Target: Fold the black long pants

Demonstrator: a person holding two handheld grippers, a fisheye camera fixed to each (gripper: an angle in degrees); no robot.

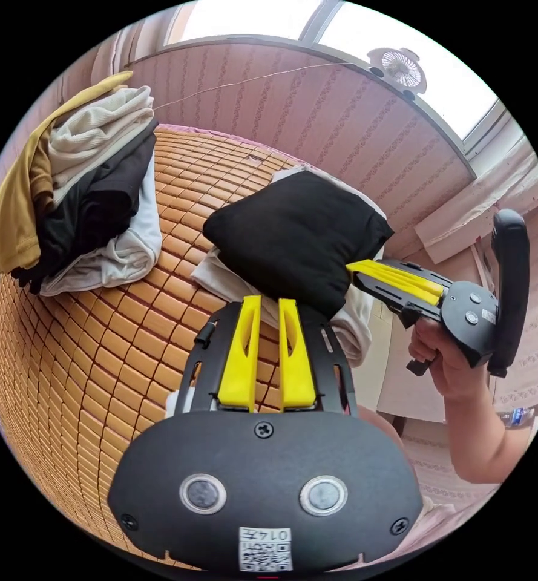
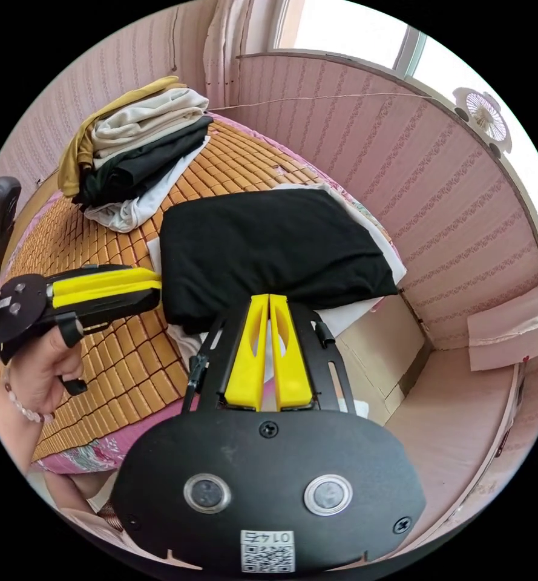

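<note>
On the bamboo mat (image 2: 129, 369), the black long pants (image 2: 269, 254) lie folded atop a white garment (image 2: 365, 311), long axis across the bed. Folding looks finished; next probably releasing or squaring. The right gripper (image 2: 269, 299) pinches their near edge; the left gripper (image 2: 154, 284), jaws together, touches their side.

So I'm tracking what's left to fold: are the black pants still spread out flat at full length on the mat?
No, the black pants lie folded into a compact bundle on top of a white garment.
</note>
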